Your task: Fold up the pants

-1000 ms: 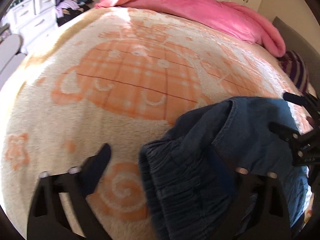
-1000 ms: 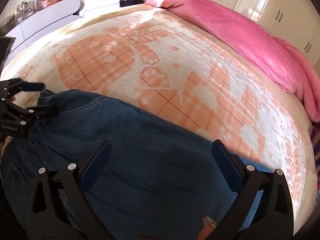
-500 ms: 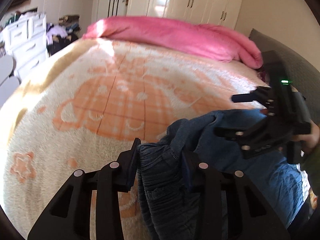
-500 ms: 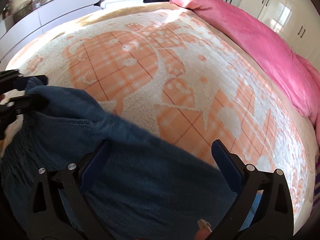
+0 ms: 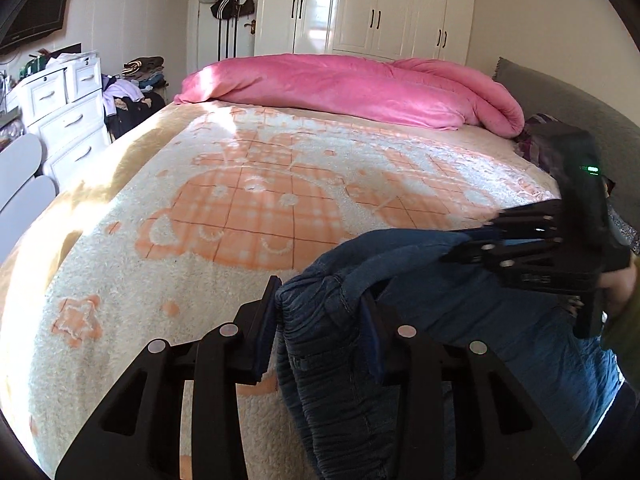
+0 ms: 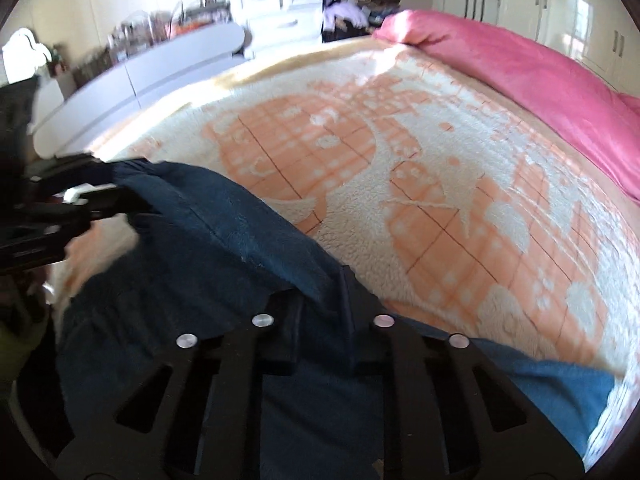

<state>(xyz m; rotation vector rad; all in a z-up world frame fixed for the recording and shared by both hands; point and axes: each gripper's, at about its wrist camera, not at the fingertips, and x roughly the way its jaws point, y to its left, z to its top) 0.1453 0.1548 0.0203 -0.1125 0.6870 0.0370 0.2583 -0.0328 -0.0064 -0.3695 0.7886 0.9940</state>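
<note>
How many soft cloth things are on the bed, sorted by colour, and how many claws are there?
Blue denim pants: 1
Pink fluffy duvet: 1
Cream and orange fleecy blanket: 1
Black two-finger claws: 2, the left claw and the right claw, both pinching the pants
Total: 5

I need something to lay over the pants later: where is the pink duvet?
The pink duvet lies bunched along the far edge of the bed, beyond the orange-patterned blanket, in front of the white wardrobe.

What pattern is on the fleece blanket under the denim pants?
Cream fleece blanket with orange plaid cartoon shapes; clearest in the left wrist view.
</note>
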